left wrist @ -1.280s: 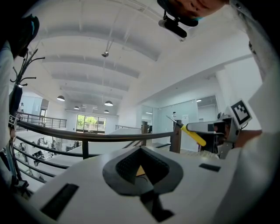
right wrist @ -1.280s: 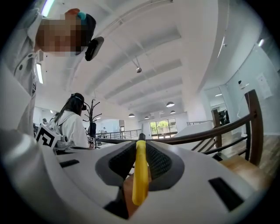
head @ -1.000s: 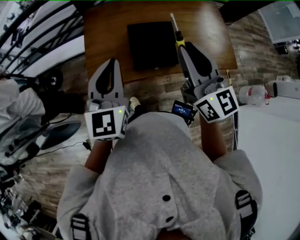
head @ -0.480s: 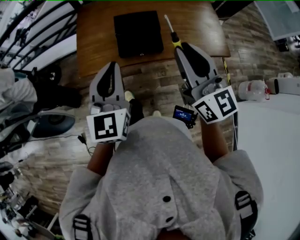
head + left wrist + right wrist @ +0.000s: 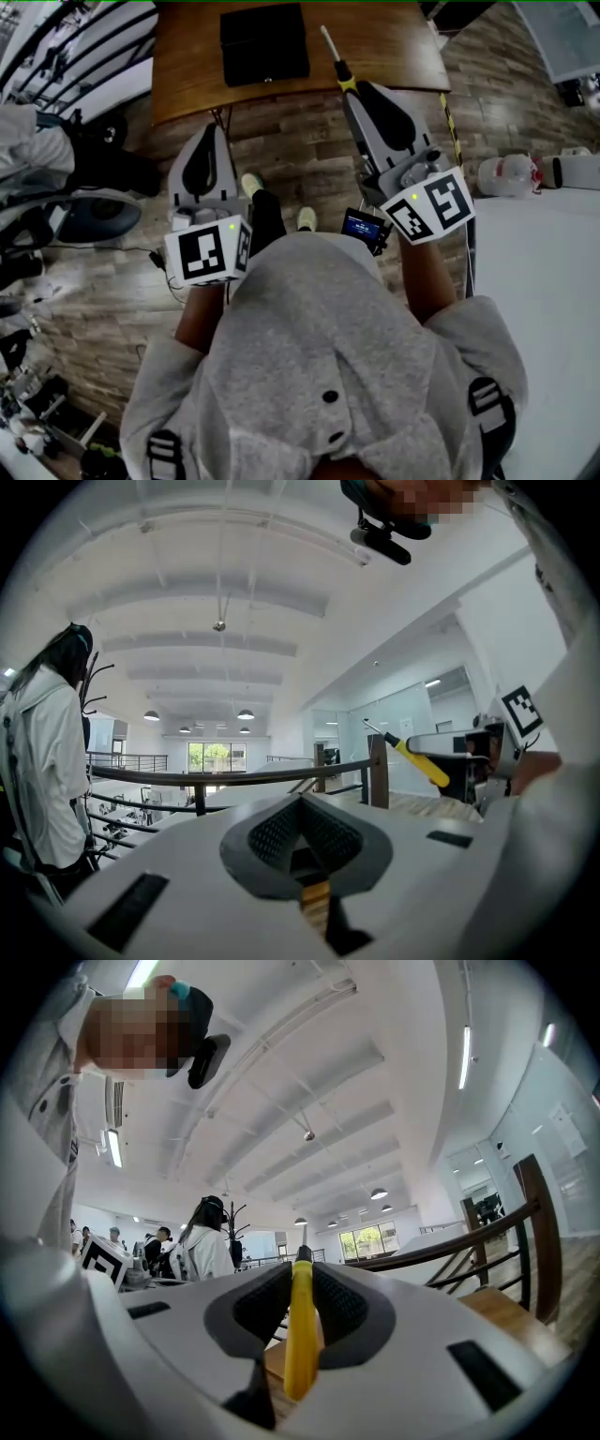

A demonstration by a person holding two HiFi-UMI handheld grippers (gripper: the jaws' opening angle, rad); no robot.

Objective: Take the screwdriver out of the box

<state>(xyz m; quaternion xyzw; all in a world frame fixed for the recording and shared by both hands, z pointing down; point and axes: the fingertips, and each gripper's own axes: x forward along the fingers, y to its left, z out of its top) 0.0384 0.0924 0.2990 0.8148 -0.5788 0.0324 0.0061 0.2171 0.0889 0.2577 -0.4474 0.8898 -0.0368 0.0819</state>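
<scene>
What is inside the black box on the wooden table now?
Nothing shows: the black box lies closed on the table, its lid covering the inside. The screwdriver is outside it, clamped in the right gripper.

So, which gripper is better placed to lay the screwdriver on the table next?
Right. The right gripper is shut on the screwdriver by its yellow handle, and the tip points toward the table. The left gripper is shut and empty, so it would probably need a handover first.
</scene>
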